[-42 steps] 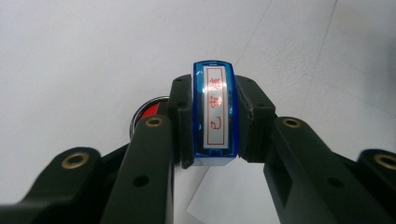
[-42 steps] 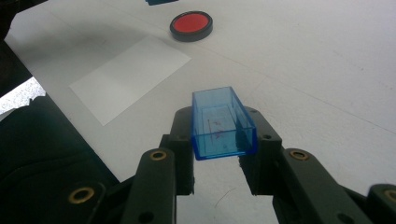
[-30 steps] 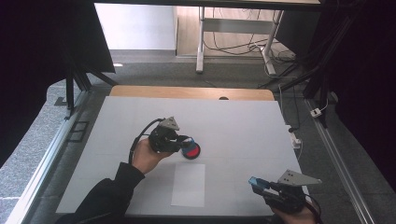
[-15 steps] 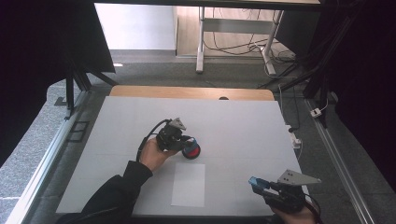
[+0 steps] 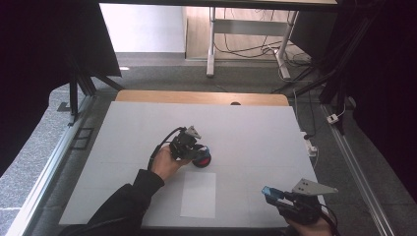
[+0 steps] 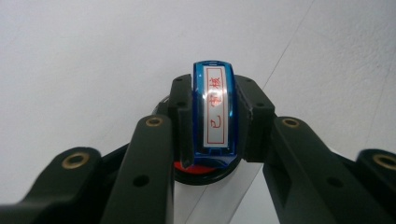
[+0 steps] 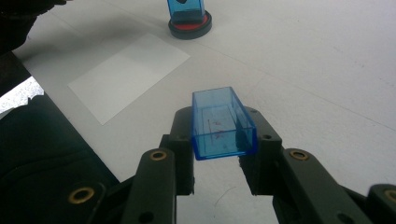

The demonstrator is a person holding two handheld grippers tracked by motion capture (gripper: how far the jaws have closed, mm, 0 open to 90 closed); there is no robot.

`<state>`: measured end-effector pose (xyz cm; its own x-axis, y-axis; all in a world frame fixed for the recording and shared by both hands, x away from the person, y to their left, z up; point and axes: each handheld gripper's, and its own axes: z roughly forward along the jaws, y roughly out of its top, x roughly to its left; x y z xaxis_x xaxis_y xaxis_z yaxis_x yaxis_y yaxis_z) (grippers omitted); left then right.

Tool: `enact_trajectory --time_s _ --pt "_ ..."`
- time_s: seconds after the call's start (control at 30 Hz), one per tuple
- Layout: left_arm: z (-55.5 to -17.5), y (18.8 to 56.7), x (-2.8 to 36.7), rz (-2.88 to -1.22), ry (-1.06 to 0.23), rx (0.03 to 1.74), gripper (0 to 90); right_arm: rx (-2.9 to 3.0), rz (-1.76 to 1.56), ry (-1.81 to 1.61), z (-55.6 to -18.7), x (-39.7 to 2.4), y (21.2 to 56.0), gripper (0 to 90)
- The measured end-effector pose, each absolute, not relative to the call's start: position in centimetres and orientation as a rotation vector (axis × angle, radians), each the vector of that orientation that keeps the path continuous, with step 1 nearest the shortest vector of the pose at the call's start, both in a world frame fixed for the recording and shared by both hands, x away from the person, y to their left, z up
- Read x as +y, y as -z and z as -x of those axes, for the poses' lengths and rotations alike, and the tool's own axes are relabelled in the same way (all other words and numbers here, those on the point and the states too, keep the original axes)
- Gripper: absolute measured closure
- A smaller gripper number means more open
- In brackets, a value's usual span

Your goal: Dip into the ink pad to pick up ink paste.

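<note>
R gripper [image 5: 275, 195] sits nearest, low at the table's [image 5: 255, 123] front-right edge, clenched on a clear blue cap [image 7: 223, 122]. Cap held by its two long sides, open mouth up, hollow. Looks like thin hard plastic: light, stiff, prob slick, could crack or pop out if squeezed harder. R hand [image 5: 309, 227] low at the near edge, gripper lying about level, pointing toward table centre.

Next out, white paper sheet [image 5: 198, 194] lies flat on the table, between the two grippers, nothing on it.

Further in, L gripper [image 5: 198, 153] clamped on the blue stamp [image 6: 215, 114], pads on its two flat sides, red-char label facing the cam. Stamp stands w/ its base on the round black ink pad [image 5: 202, 160] w/ red centre, just beyond the paper's far edge. Stamp body rigid, light, smooth; side grip mid-body looks best, keeps the base free. L forearm [image 5: 133, 196] comes in diagonal from bottom-left, hand [image 5: 167, 160] wrapped round the gripper body, jaws angled fwd and down onto the pad.
</note>
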<state>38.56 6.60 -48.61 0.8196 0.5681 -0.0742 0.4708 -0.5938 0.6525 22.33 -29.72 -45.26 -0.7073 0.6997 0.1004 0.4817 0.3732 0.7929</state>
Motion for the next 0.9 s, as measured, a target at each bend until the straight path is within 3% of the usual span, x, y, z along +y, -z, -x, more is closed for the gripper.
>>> enact_trajectory --time_s 0.77,0.9 --pt "-38.4 48.2 6.3 -2.336 -0.196 0.778 70.8 2.382 -1.045 -1.248 -22.3 -29.7 45.3 68.1" --pt "-38.3 47.3 6.9 -2.271 -0.155 0.779 70.8 2.381 -1.045 -1.251 -22.3 -29.7 45.3 68.1"
